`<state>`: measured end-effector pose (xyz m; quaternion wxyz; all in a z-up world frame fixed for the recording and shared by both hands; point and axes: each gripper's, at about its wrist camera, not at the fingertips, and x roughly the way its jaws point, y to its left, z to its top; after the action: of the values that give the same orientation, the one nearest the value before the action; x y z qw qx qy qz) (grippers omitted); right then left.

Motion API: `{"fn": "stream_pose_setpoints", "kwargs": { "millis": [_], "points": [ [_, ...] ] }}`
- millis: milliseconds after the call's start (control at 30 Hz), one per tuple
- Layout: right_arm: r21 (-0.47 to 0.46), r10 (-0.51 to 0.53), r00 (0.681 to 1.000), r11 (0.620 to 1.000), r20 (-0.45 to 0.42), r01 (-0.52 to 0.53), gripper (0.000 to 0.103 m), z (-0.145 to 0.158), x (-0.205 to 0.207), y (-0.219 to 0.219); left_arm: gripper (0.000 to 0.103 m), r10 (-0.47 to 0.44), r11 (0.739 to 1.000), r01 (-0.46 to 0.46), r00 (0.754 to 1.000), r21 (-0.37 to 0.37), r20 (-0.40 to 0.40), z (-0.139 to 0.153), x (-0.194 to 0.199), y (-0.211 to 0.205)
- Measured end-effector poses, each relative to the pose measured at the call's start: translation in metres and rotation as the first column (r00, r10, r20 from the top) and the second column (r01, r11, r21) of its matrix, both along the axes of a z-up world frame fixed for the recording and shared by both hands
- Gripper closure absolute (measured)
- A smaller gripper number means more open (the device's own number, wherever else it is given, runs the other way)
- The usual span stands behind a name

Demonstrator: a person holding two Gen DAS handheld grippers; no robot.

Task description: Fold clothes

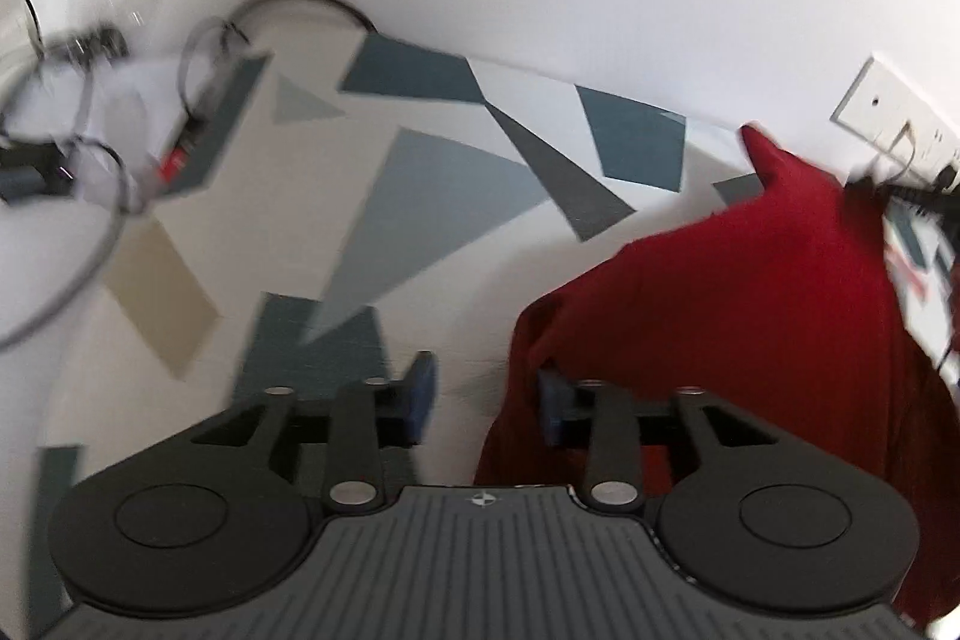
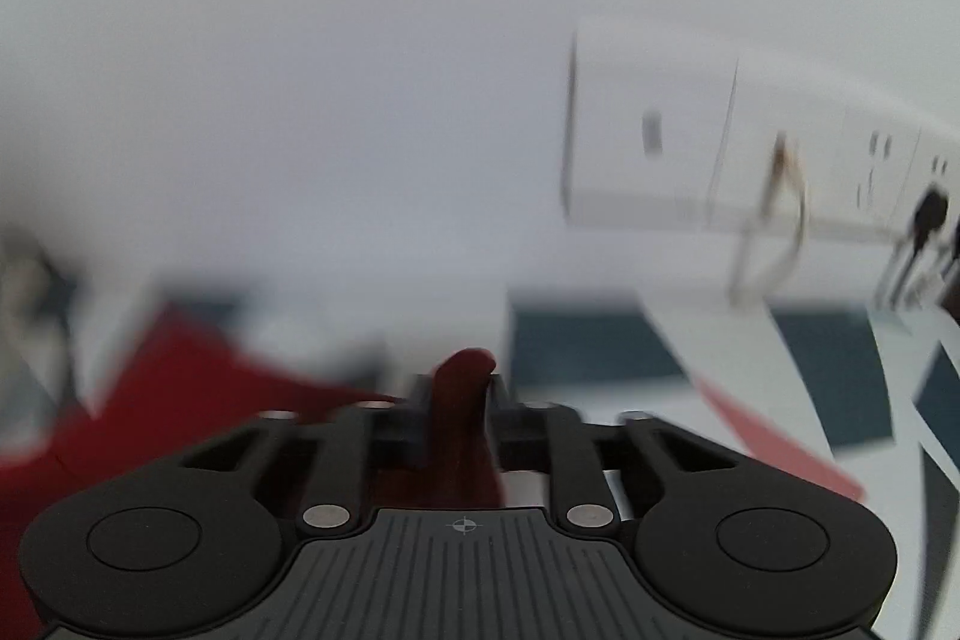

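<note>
Left wrist view shows one red garment (image 1: 750,298) at the right on a cloth (image 1: 420,196) with grey and blue shapes, its far tip lifted against the white wall. The left gripper (image 1: 487,397) has its jaws apart, with the garment's edge at the right pad (image 1: 549,400); contact is unclear. Cables (image 1: 90,148) at far left are blurred. In the right wrist view, the right gripper (image 2: 461,415) is clamped on a fold of the garment. Two wall sockets (image 2: 780,142) are blurred; no writing is legible.
</note>
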<state>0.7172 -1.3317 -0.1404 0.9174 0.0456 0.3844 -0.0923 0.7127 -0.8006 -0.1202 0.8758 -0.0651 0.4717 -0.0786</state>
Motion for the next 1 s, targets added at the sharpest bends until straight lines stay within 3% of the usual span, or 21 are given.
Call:
{"fn": "stream_pose_setpoints", "kwargs": {
  "millis": [33, 167, 267, 367, 467, 533, 567, 633, 667, 767, 867, 933, 1000],
  "points": [
    [-0.015, -0.004, 0.999, 1.000, -0.036, 0.003, 0.057, -0.005, 0.001, 0.001, 0.046, -0.010, 1.000, 0.010, 1.000, 0.021, 0.001, 0.000, 0.000, -0.004],
    [0.020, 0.013, 0.998, 1.000, 0.060, -0.015, 0.050, 0.007, -0.011, 0.015, 0.025, -0.067, 0.994, 0.065, 0.997, 0.092, 0.022, 0.003, -0.009, -0.016],
    [0.134, 0.128, 0.990, 0.982, 0.063, -0.135, 0.051, 0.019, -0.006, 0.037, 0.023, -0.093, 0.992, 0.094, 0.996, 0.085, -0.006, -0.002, -0.015, -0.015],
    [0.247, 0.238, 0.971, 0.941, 0.001, -0.231, 0.051, 0.013, 0.012, 0.072, 0.023, -0.089, 0.991, 0.092, 0.995, 0.092, -0.039, -0.011, -0.018, -0.011],
    [0.288, 0.215, 0.972, 0.941, -0.090, -0.181, 0.049, 0.000, 0.035, 0.096, 0.022, -0.065, 0.996, 0.068, 0.997, 0.052, -0.052, -0.017, -0.020, -0.003],
    [0.230, 0.154, 0.978, 0.966, -0.139, -0.119, 0.048, -0.008, 0.046, 0.110, 0.023, -0.051, 0.998, 0.053, 0.998, 0.028, -0.047, -0.017, -0.021, 0.001],
    [0.193, 0.143, 0.981, 0.974, -0.130, -0.116, 0.051, -0.009, 0.047, 0.117, 0.033, -0.050, 0.998, 0.051, 0.998, 0.027, -0.039, -0.016, -0.022, 0.001],
    [0.108, 0.137, 0.984, 0.986, -0.110, -0.125, 0.097, -0.011, 0.050, 0.129, 0.048, -0.029, 0.998, 0.030, 0.999, 0.051, -0.012, -0.014, -0.027, 0.000],
    [0.097, 0.141, 0.985, 0.987, -0.097, -0.132, 0.099, -0.013, 0.053, 0.132, 0.051, -0.014, 0.998, 0.014, 1.000, 0.066, 0.001, -0.013, -0.029, -0.001],
    [0.129, 0.137, 0.990, 0.983, -0.039, -0.131, 0.098, -0.016, 0.066, 0.139, 0.051, 0.059, 0.992, -0.060, 0.998, 0.112, 0.017, -0.015, -0.029, 0.005],
    [0.316, 0.158, 0.987, 0.935, 0.025, -0.158, 0.098, -0.019, 0.083, 0.134, 0.050, 0.118, 0.978, -0.124, 0.992, 0.171, 0.045, -0.015, -0.023, 0.011],
    [0.422, 0.079, 0.994, 0.901, 0.073, -0.102, 0.090, -0.003, 0.084, 0.119, 0.045, 0.132, 0.964, -0.141, 0.990, 0.224, 0.056, -0.014, -0.017, 0.014],
    [0.482, -0.021, 0.981, 0.873, 0.191, -0.075, 0.062, 0.027, 0.067, 0.091, 0.042, 0.128, 0.967, -0.132, 0.991, 0.220, 0.034, -0.012, -0.012, 0.019]
  ]
}}
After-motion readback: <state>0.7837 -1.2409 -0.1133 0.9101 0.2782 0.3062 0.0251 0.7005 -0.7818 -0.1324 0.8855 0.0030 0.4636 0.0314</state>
